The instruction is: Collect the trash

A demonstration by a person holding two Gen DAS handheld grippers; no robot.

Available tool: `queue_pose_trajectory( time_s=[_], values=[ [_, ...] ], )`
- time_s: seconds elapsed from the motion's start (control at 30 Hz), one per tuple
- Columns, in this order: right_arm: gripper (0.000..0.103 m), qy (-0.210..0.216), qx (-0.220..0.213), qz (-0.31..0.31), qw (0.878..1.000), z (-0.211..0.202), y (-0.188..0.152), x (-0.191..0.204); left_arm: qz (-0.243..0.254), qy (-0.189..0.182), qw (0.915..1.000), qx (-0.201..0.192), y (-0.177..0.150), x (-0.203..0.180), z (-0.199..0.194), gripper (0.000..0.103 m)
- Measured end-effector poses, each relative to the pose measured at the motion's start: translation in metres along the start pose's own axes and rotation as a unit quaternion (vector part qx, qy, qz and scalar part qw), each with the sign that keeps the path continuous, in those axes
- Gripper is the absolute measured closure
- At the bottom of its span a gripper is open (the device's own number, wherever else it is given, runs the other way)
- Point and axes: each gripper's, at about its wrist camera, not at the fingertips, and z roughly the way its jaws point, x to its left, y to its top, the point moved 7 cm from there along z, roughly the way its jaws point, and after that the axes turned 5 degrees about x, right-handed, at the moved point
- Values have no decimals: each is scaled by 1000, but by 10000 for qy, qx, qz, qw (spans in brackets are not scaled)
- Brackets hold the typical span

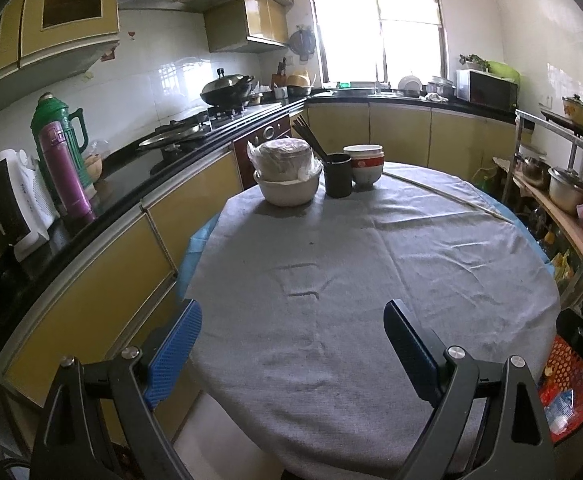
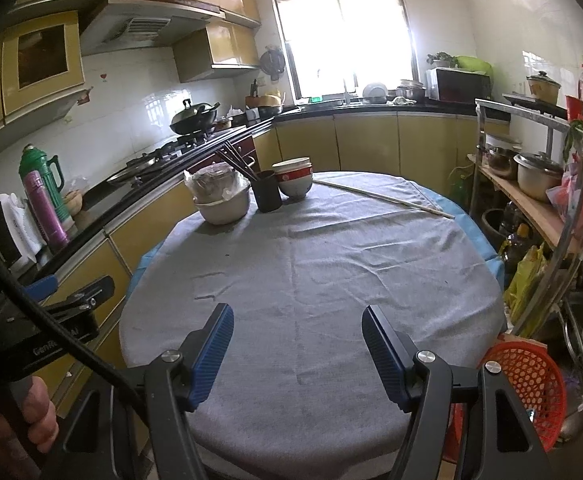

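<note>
A round table under a grey cloth (image 1: pixel 331 280) fills both wrist views. My left gripper (image 1: pixel 291 308) hovers over its near edge, blue pads wide apart with nothing between them. My right gripper (image 2: pixel 297 310) hangs open over the same near edge, also empty. A red mesh basket (image 2: pixel 527 384) sits low at the table's right. In the left wrist view this basket (image 1: pixel 567 372) holds a crumpled plastic bottle (image 1: pixel 561 408) and wrappers. In the right wrist view a hand (image 2: pixel 39 412) holds the left gripper (image 2: pixel 81 284) at the far left.
At the table's far end stand a bag-wrapped bowl stack (image 1: pixel 285 176), a black cup of chopsticks (image 1: pixel 337 176), red-and-white bowls (image 1: pixel 365 164) and a long thin stick (image 1: pixel 447 196). A black counter with flasks (image 1: pixel 61 152) runs along the left. A shelf rack of pots (image 2: pixel 531 184) stands on the right.
</note>
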Motion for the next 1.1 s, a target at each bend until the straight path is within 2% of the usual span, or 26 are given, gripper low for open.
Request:
queue_pose_trajectory(
  time_s=[0.7,1.1],
  values=[
    [33,-256,31,56,9997,14,6,-3,34,-309,9995,68,7,-4,18,11],
    [33,-277,228,17,9994,37,6,3,10,-303,9993,228,5,0,40,11]
  ],
)
